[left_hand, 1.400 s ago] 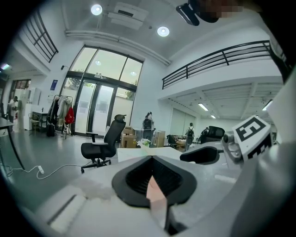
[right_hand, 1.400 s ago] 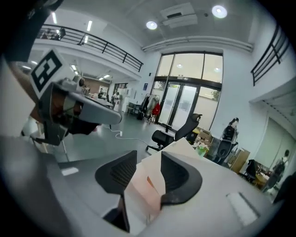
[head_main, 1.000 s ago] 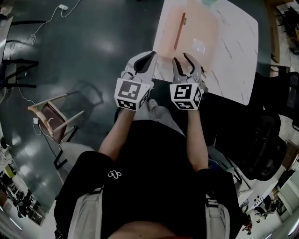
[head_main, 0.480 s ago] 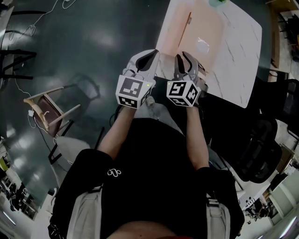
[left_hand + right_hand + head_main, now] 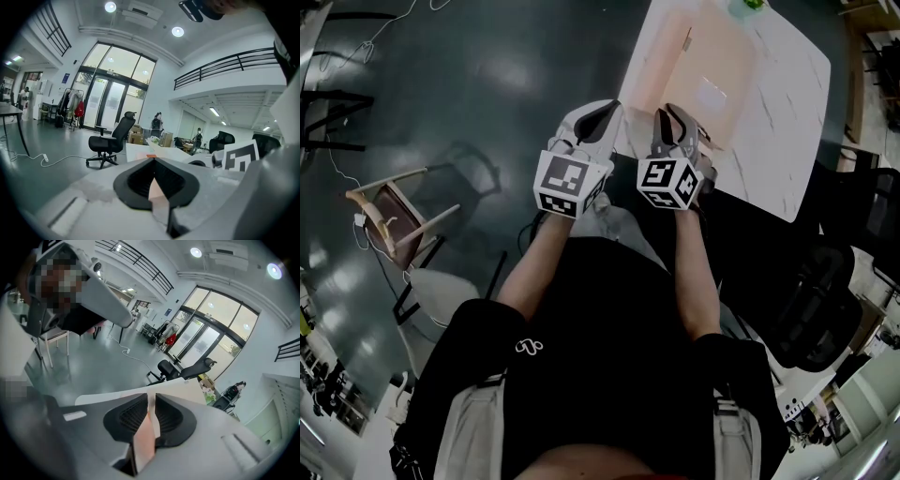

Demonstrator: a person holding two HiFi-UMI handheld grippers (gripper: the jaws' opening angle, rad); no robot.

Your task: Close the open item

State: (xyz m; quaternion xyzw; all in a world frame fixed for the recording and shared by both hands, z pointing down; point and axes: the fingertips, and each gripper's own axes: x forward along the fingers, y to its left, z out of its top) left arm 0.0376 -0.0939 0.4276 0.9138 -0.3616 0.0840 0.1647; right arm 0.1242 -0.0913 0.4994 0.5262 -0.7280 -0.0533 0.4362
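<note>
Your left gripper is clenched on the near edge of the pink folder; your right gripper is closing its jaws around that edge. The folder lies open on the table, running straight ahead of both.

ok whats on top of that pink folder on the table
A thin orange strip and a small pale patch lie on the pink folder. Its near edge is covered by the left gripper and the right gripper, whose jaws are closing around that edge.
</note>
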